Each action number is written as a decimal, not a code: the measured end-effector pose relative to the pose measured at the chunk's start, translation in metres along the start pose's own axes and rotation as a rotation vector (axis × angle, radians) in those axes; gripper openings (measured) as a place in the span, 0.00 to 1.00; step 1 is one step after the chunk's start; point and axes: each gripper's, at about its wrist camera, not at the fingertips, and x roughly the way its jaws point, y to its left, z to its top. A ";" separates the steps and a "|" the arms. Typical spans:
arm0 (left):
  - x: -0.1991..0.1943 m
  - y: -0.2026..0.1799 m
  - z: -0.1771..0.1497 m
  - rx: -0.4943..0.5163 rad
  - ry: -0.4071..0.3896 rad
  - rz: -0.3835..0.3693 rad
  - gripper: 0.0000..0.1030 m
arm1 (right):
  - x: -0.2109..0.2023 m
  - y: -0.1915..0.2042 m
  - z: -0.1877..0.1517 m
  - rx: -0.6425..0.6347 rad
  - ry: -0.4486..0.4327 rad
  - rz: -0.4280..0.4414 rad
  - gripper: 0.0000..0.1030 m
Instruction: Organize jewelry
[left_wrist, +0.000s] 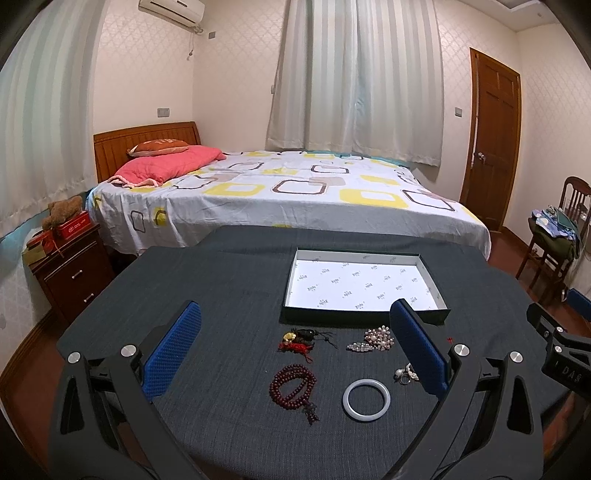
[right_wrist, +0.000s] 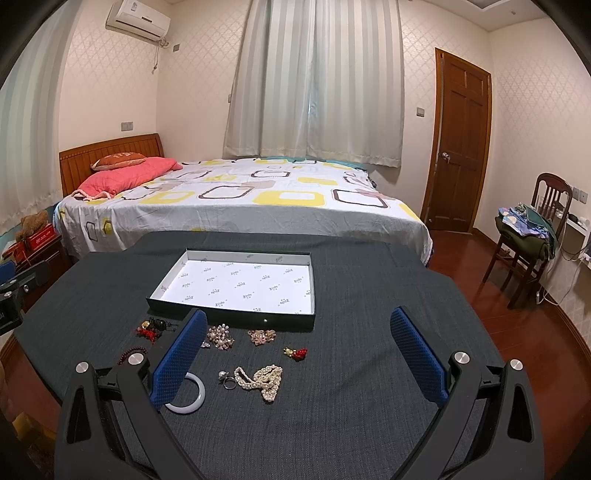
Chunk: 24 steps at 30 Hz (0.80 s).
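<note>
Evidently just starting: hovering both left tongs (left_wrist: 295, 363) and right tongs (right_wrist: 295, 363) spread wide and empty over jewelry loose on the tabletop (right_wrist: 351, 424) before the empty box (right_wrist: 240, 284), needing next a closing pinch on the nearby pearl necklace (right_wrist: 264, 380).

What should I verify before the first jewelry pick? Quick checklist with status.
1. Left gripper open, holding nothing: ok.
2. Right gripper open, holding nothing: ok.
3. Box open, interior bare: ok.
4. White bangle lying flat, apart from the dark bead bracelet: ok.
5. Pearl necklace clear of the ring: not ok, they look touching.
6. Every piece in view: cannot tell, gripper fingers hide part of the table.
</note>
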 end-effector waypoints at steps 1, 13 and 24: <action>-0.001 -0.001 0.002 0.001 0.001 0.000 0.97 | 0.000 0.000 0.000 0.000 0.000 0.000 0.94; 0.001 -0.001 -0.006 0.003 -0.001 -0.003 0.97 | -0.001 0.001 0.000 -0.001 0.000 0.001 0.94; 0.005 -0.001 -0.013 0.006 0.002 -0.007 0.97 | 0.000 0.001 -0.001 0.000 -0.002 0.000 0.94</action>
